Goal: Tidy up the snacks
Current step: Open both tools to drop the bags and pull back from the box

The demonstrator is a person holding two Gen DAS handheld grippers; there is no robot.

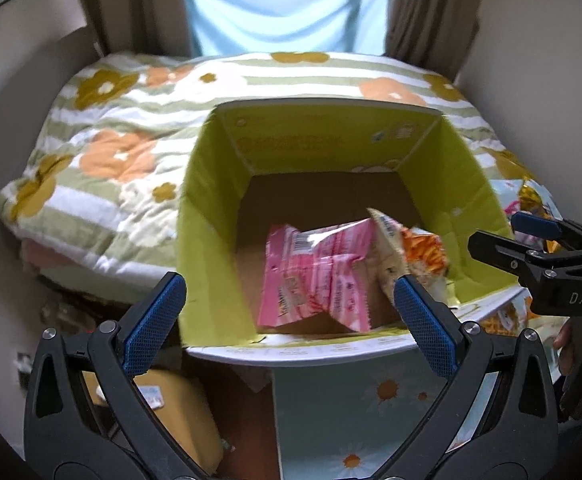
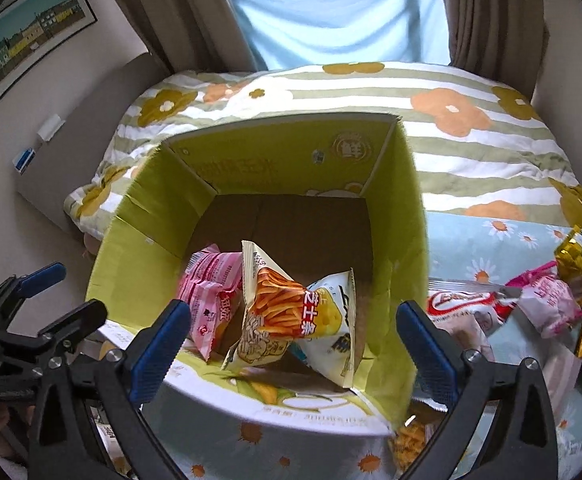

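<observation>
An open cardboard box [image 1: 207,216] [image 2: 403,240] with yellow-green flaps stands on the bed. Inside lie a pink snack bag [image 1: 311,276] [image 2: 207,296] and an orange-and-white fries bag [image 1: 419,256] [image 2: 287,312]. My left gripper [image 1: 287,320] hovers open over the box's near edge, nothing between its fingers. My right gripper [image 2: 291,340] is open above the same edge, with the fries bag lying loose below it. Each gripper shows at the side of the other's view: the right gripper [image 1: 531,240] and the left gripper [image 2: 51,292].
More snack packets [image 2: 547,300] lie on the daisy-print sheet [image 2: 471,240] to the right of the box. A flowered quilt [image 1: 103,152] covers the bed behind. A yellow packet [image 1: 171,404] lies lower left. Curtains and a window are at the back.
</observation>
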